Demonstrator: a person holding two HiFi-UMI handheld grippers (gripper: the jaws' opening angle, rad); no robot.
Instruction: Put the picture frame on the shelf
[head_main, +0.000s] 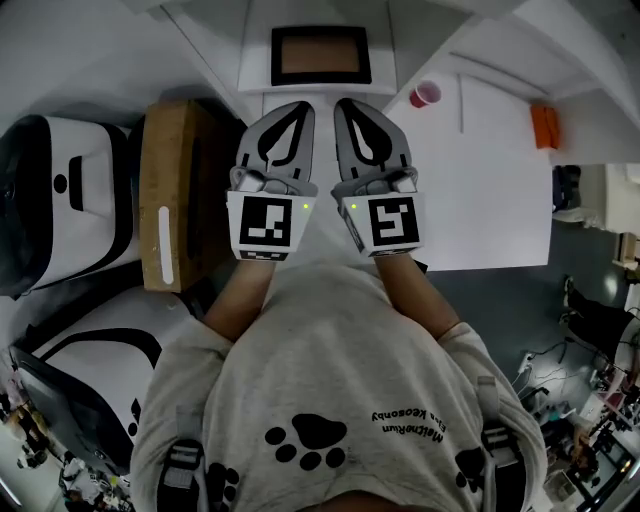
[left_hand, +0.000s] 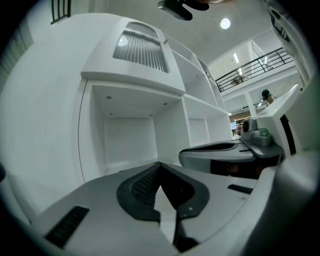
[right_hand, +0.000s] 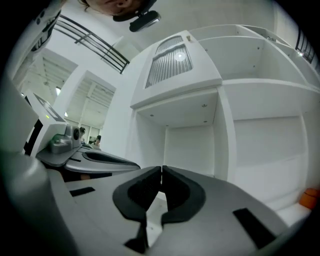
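Picture frame (head_main: 320, 55), dark rim round a brown middle, lies on top of the white shelf (head_main: 255, 72), and only the head view shows it. The gripper views show the shelf's open compartments from the front (left_hand: 130, 140) (right_hand: 190, 145), with a ribbed panel (left_hand: 142, 49) on its top. To the right of the shelf runs a white surface (head_main: 500, 200); to its left stands a brown box (head_main: 170, 190). The person's grey shirt (head_main: 330, 370) has black paw prints and a line of upside-down print too small to read with certainty. In front of the shelf are the left gripper (head_main: 292, 108) (left_hand: 160, 164) and the right gripper (head_main: 350, 106) (right_hand: 161, 168), each with a cube of square black-and-white markers. Both pairs of fingers (left_hand: 137, 190) (right_hand: 137, 192) are pressed together with nothing between them. A red cup (head_main: 424, 94) stands just right of the shelf top, and an orange thing (head_main: 545, 126) (right_hand: 310, 196) farther right
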